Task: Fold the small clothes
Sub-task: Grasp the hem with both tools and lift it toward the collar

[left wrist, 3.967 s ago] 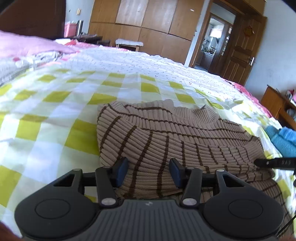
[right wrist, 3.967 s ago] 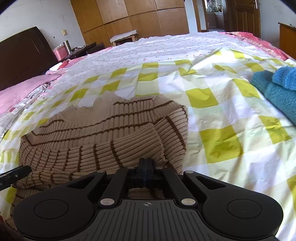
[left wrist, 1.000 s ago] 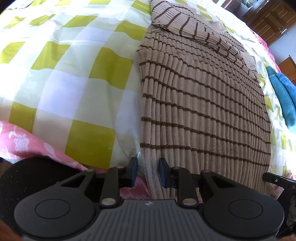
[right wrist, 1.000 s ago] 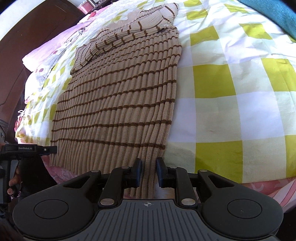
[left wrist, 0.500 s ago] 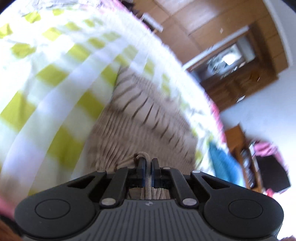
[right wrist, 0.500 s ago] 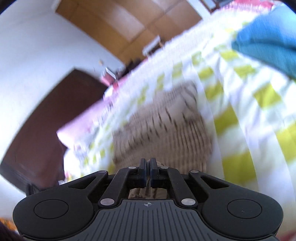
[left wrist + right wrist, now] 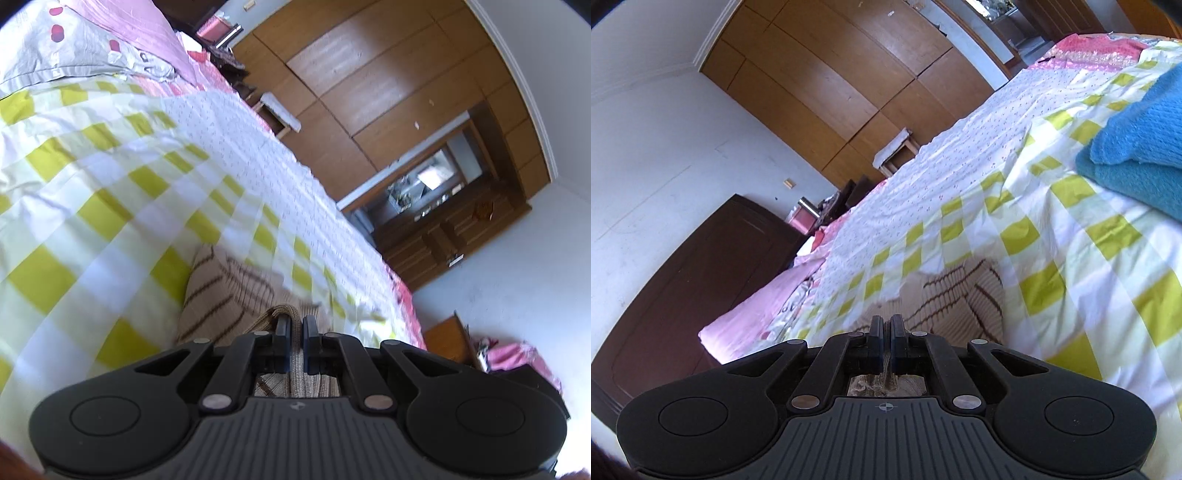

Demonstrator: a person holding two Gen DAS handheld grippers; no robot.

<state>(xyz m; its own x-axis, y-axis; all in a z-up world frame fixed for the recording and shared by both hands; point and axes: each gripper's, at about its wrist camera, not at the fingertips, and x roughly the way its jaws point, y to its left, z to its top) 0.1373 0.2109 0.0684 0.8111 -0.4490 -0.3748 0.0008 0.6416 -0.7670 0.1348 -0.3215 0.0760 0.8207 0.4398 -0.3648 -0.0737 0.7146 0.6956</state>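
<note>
- Sunlit bedroom: a bed under a yellow-and-white checked sheet [image 7: 110, 206] fills both views, with a wooden wardrobe wall [image 7: 369, 85] behind it and a dark headboard [image 7: 683, 288] to one side.
- One second ago both grippers sat at the hem of the striped beige sweater [image 7: 229, 291], their fingers a little apart on either side of the edge, with the garment spread long and flat across the bed.
- Now the left gripper [image 7: 293, 334] has its fingers pressed together on a bunched fold of the knit, and the right gripper [image 7: 886, 332] pinches a thinner bit of the same fabric.
- Both cameras have swung up from looking down on the cloth to looking across the bed, so the hem appears to have been lifted and carried toward the collar end.
- Only a short stretch of the sweater shows ahead of each gripper, lying on the sheet; the rest is hidden under the gripper bodies.
- Judging from this, the bottom-to-top fold is under way: the hem is in the air and not yet laid down.
- Next would be to lower both corners evenly so the edges line up; an uneven drop could skew the fold.
- Folded blue towels [image 7: 1137, 147] lie on the right, well apart from the sweater.
</note>
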